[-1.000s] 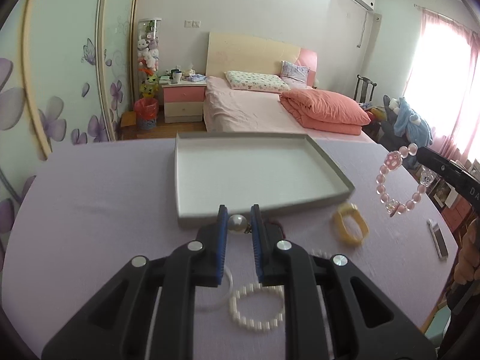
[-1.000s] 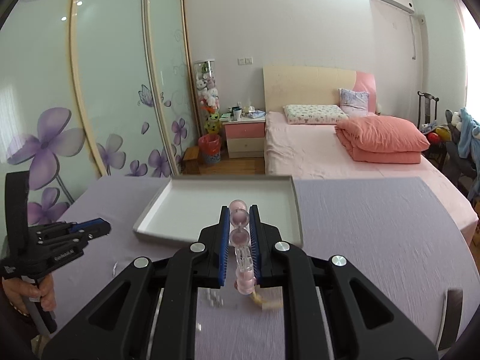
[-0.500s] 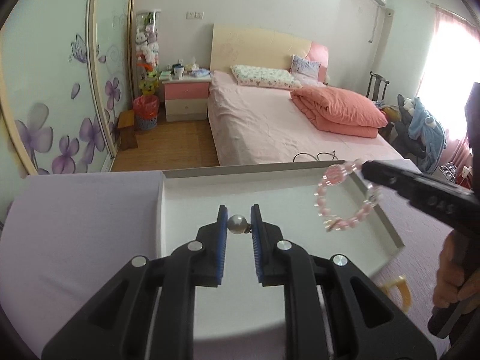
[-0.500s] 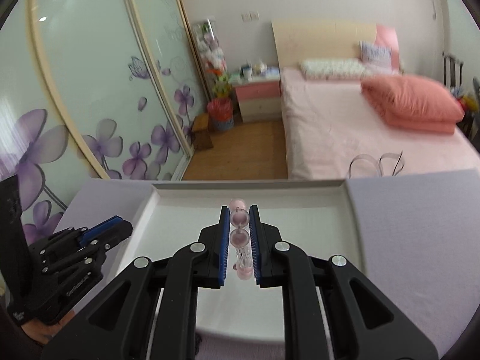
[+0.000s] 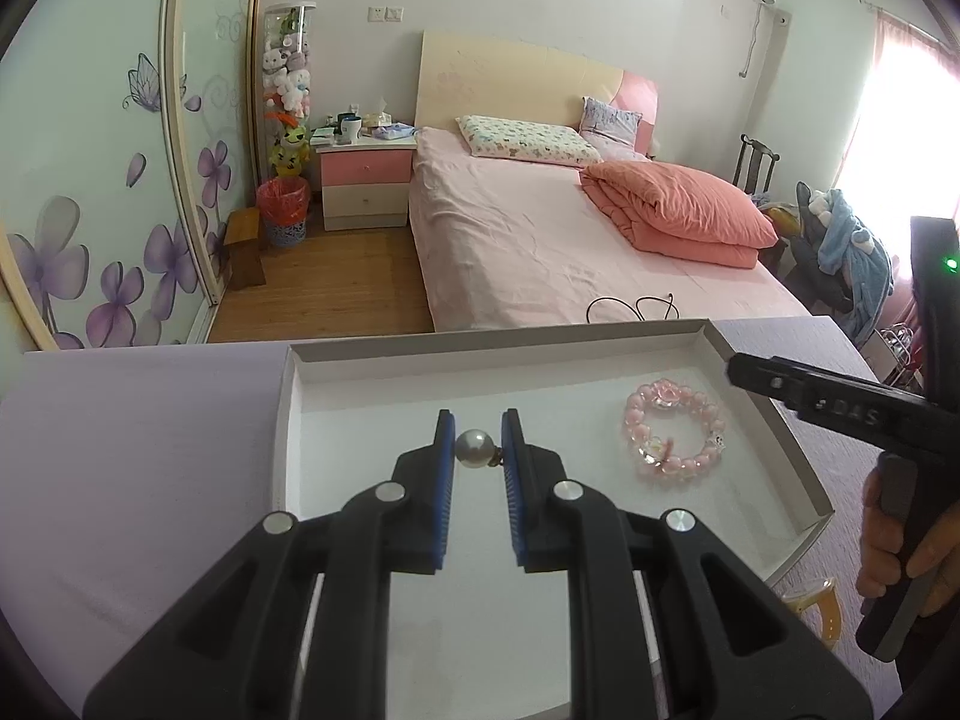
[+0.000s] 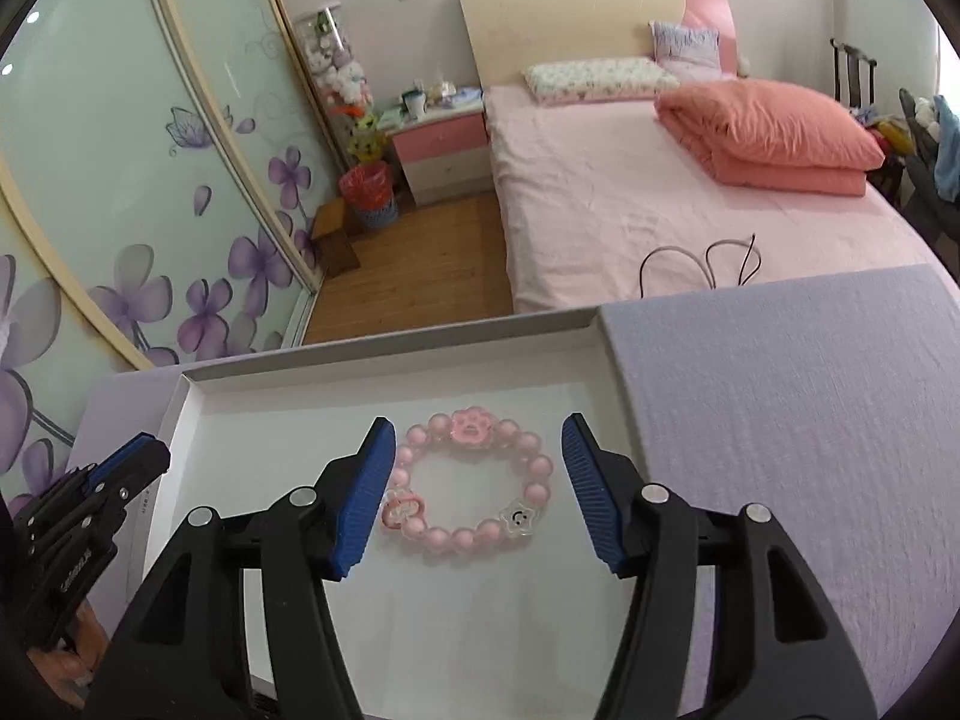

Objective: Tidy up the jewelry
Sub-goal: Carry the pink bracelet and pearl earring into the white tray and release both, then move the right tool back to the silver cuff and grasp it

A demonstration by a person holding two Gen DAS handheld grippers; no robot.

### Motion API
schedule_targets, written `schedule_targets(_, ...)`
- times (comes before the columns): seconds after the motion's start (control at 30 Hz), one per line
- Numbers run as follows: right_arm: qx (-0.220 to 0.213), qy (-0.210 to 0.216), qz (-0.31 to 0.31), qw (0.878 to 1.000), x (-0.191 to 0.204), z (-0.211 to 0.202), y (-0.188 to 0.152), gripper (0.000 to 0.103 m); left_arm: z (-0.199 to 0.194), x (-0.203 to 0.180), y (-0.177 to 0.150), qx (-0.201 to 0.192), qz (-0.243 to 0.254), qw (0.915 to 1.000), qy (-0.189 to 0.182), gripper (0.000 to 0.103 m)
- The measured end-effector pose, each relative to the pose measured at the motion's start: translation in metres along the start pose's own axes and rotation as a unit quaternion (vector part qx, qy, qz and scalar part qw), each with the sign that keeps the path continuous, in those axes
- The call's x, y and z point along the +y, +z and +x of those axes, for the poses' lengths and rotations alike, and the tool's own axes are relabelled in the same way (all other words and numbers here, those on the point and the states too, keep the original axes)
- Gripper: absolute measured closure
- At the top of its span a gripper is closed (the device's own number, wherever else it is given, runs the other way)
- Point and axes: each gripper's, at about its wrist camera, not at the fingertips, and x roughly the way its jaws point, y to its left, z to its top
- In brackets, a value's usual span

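A shallow white tray [image 5: 288,420] [image 6: 180,414] lies on the lilac tablecloth. My left gripper [image 5: 477,438] hangs over its middle, shut on a round pearl bead [image 5: 473,447] with a small dark fitting at its side. A pink bead bracelet [image 5: 675,426] [image 6: 471,483] with charms lies flat in the tray's right part. My right gripper [image 6: 477,450] stands just above it with its jaws opening; the bracelet lies between and below the pads, which do not press on it. The right gripper [image 5: 744,369] also shows at the right of the left wrist view.
A yellow bangle [image 5: 819,606] lies on the cloth [image 6: 780,420] right of the tray's near corner. A person's hand [image 5: 900,546] holds the right gripper's handle. Beyond the table's far edge stand a pink bed [image 5: 570,252] and a nightstand [image 5: 363,180].
Both grippers came forward over the tray. The right gripper's jaws parted and the pink bracelet, held hanging before, now lies flat in the tray. The left still holds the pearl.
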Motion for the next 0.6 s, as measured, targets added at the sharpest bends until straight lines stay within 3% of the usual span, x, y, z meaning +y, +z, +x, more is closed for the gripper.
schedule_targets(0.2,0.000,0.019,0.013,1.000,-0.009,-0.005,-0.004,0.043,0.009,0.001,-0.003,0.006,-0.003,1.0000,0.006,0.087)
schedule_targets(0.43,-0.005,0.011,-0.014,1.000,-0.012,-0.007,-0.012,0.042,0.023,-0.002,-0.002,0.011,-0.006,0.9996,0.025,0.085)
schedule_targets(0.47,-0.007,0.010,-0.017,1.000,-0.012,-0.008,-0.013,0.042,0.022,-0.002,-0.001,0.006,-0.009,0.9996,0.025,0.082)
schedule_targets(0.53,-0.012,0.008,-0.022,1.000,-0.011,-0.010,-0.015,0.042,0.017,-0.001,0.000,-0.004,-0.015,0.9994,0.030,0.058)
schedule_targets(0.6,-0.017,0.008,-0.024,1.000,-0.011,-0.015,-0.018,0.042,0.009,0.001,0.001,-0.013,-0.021,0.9993,0.029,0.057)
